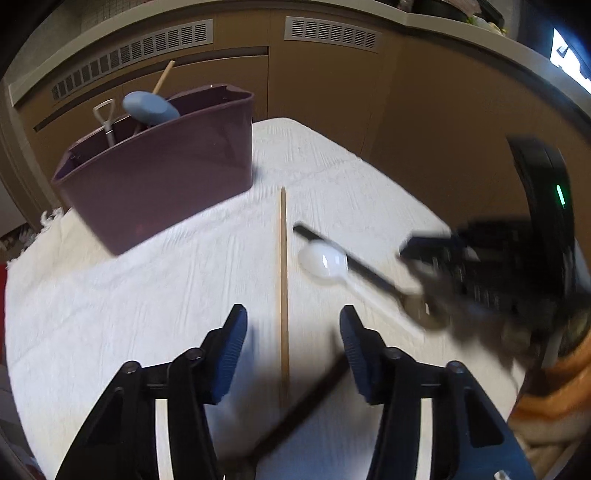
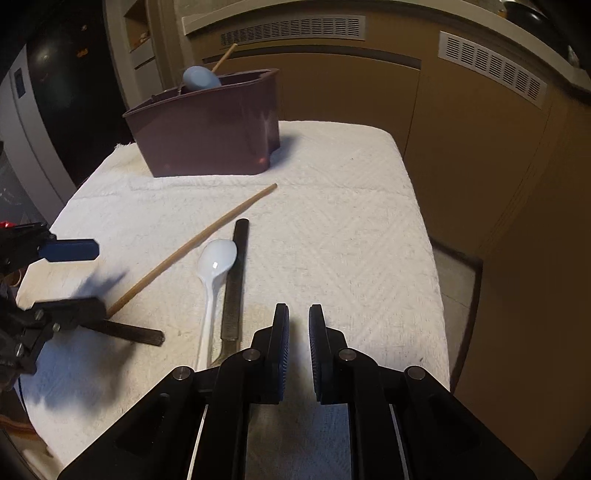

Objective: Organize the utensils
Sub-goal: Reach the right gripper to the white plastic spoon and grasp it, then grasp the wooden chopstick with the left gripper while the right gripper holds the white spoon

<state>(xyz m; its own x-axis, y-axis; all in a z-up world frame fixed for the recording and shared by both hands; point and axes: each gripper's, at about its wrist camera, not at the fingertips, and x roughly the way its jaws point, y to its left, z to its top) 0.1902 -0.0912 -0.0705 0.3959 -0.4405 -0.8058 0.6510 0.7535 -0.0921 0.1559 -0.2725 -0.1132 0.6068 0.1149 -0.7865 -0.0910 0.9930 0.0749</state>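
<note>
The left gripper (image 1: 291, 354) is half open over a stick (image 1: 283, 291), not touching it. The right gripper (image 2: 299, 347) is almost shut, empty. Spoon (image 2: 214, 273) mid-table; bin (image 2: 207, 125) at the far edge.

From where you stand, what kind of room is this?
Probably a home kitchen or dining corner. A purple utensil caddy stands on a white cloth-covered table, a white spoon and wooden chopstick lie loose, and brown cabinets with vents stand behind.
</note>
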